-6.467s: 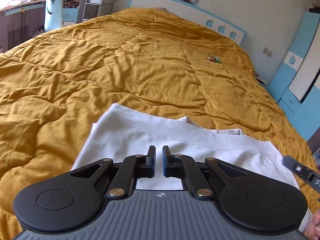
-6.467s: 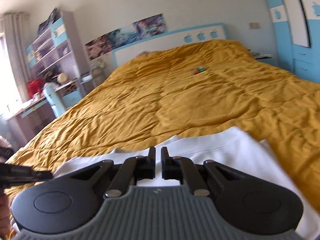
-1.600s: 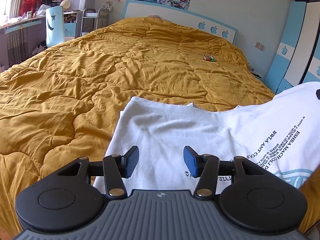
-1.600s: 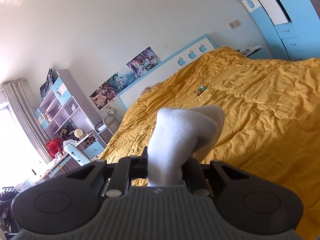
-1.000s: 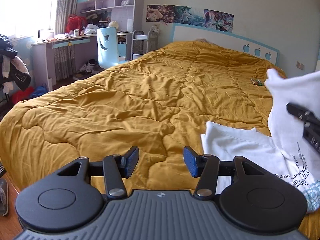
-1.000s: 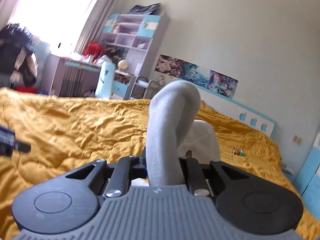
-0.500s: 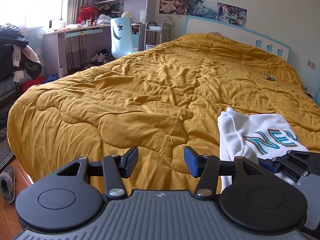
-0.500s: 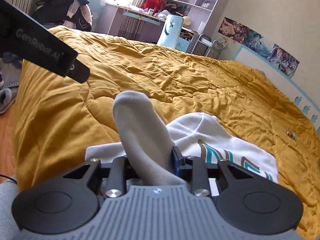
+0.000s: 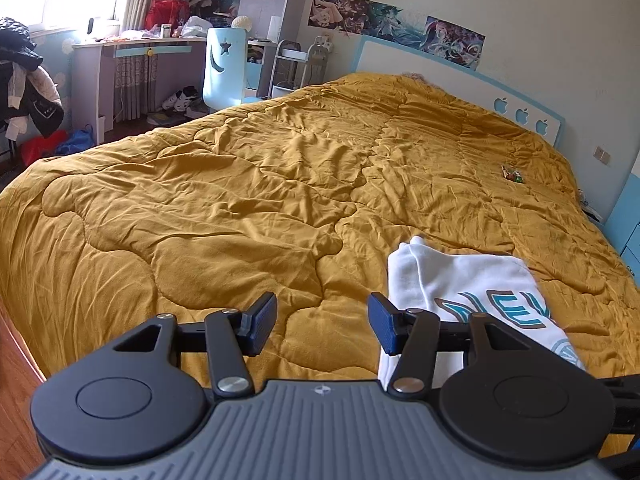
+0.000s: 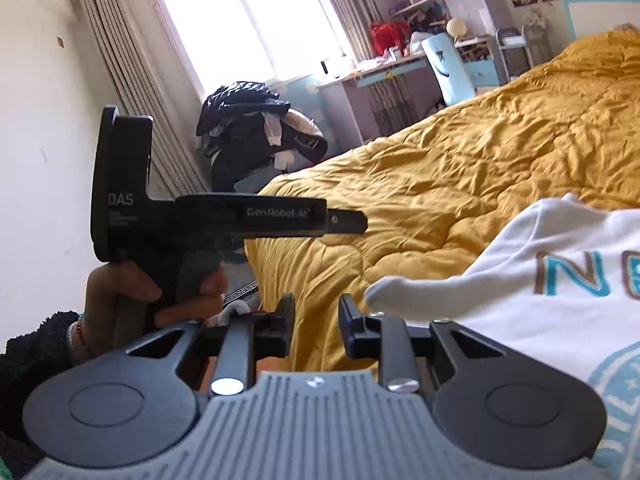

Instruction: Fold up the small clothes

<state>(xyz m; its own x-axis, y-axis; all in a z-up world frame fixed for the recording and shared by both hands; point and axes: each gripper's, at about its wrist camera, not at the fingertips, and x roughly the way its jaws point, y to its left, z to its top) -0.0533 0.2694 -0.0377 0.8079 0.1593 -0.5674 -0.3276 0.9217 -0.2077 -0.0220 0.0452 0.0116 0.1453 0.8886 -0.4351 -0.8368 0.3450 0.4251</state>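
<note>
Lying on the near right part of a bed (image 9: 248, 200), one folded white T-shirt (image 9: 460, 280) of soft knit cloth forms a rounded rectangle, its printed side up with teal and brown block letters and part of a pale blue round emblem. One quilted mustard-yellow duvet, creased and puffed into stitched panels, covers the whole bed. Two grippers of matt black plastic with ribbed grey housings appear. Left gripper (image 9: 322, 324): released, blue-faced fingers wide apart above bare duvet, the shirt's left edge just beside its right finger. Right gripper (image 10: 316, 326): jaws have just been closing yet stand apart with nothing between them; a limp rounded corner of the shirt (image 10: 560, 280) lies just beside its right finger. One hand (image 10: 132, 300) with a beaded bracelet and dark fuzzy sleeve grasps the left gripper's handle. One small multicoloured item (image 9: 512, 173), too small to identify, rests far up the duvet.
</note>
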